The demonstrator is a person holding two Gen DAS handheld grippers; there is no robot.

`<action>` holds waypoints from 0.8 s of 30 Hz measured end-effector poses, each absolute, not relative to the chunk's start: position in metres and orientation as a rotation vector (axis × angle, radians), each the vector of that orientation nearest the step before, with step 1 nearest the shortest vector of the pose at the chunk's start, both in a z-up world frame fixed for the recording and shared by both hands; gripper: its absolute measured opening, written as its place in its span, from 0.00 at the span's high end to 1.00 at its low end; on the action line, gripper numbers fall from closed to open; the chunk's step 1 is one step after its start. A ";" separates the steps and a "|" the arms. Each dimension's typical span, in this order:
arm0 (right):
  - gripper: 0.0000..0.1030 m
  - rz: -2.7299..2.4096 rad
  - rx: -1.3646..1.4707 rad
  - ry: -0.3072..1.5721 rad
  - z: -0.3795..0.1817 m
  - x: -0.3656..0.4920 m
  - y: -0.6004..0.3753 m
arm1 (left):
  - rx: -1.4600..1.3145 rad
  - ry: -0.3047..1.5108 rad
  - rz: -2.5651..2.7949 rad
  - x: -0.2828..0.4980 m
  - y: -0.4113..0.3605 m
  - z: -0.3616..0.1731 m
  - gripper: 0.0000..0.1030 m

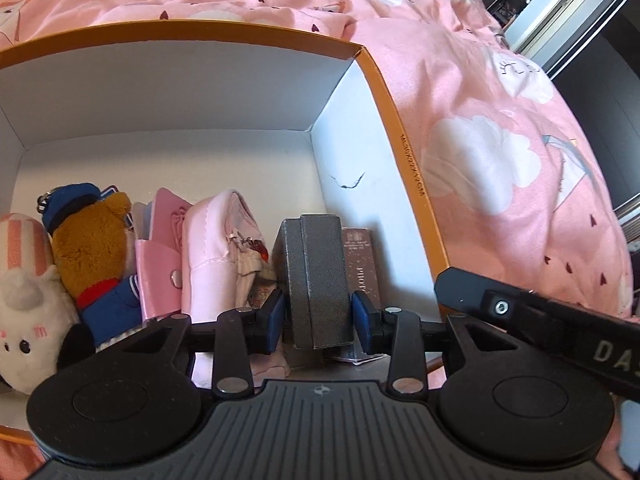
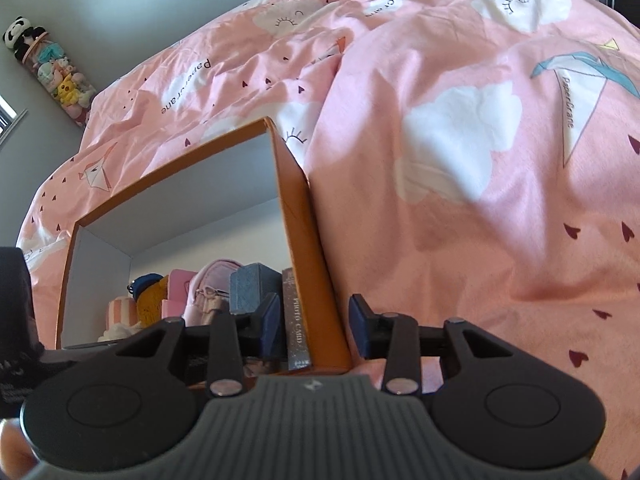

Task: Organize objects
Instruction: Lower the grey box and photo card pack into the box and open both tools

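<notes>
Pink bedspread [image 2: 460, 240] under orange box [image 1: 384, 92]; both hand-held grippers apparently parted, gripping nothing

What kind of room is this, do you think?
Most likely a bedroom. The orange box sits on a bed with a pink printed duvet, and a hanging tube of plush toys hangs on the wall beside it.

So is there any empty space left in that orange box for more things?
Yes. The back of the orange box is bare white floor, between the far wall and the row of items. The near row is packed, from white plush to grey case.
</notes>
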State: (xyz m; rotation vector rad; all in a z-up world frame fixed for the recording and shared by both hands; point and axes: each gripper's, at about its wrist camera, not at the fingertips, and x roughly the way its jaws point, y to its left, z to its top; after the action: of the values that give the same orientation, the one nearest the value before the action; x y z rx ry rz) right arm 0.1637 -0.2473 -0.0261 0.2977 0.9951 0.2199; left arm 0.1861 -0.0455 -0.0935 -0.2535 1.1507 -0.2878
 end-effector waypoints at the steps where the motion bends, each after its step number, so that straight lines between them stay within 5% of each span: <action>1: 0.60 0.215 0.296 0.995 -0.027 0.162 -0.248 | -0.270 1.156 -0.305 0.186 -0.044 -0.092 0.56; 6: 0.56 0.182 0.292 0.975 -0.028 0.158 -0.255 | -0.321 1.125 -0.334 0.177 -0.032 -0.079 0.46; 13: 0.56 0.195 0.274 0.973 -0.030 0.157 -0.251 | -0.352 1.167 -0.313 0.185 -0.028 -0.090 0.78; 24: 0.56 0.226 0.230 0.885 -0.020 0.139 -0.247 | -0.342 1.116 -0.354 0.170 -0.021 -0.068 0.75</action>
State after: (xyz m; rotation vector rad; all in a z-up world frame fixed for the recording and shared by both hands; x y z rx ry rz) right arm 0.1393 -0.2472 -0.0202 0.2298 0.8854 0.2258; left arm 0.1698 -0.0212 -0.0683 -0.3424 1.1164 -0.3543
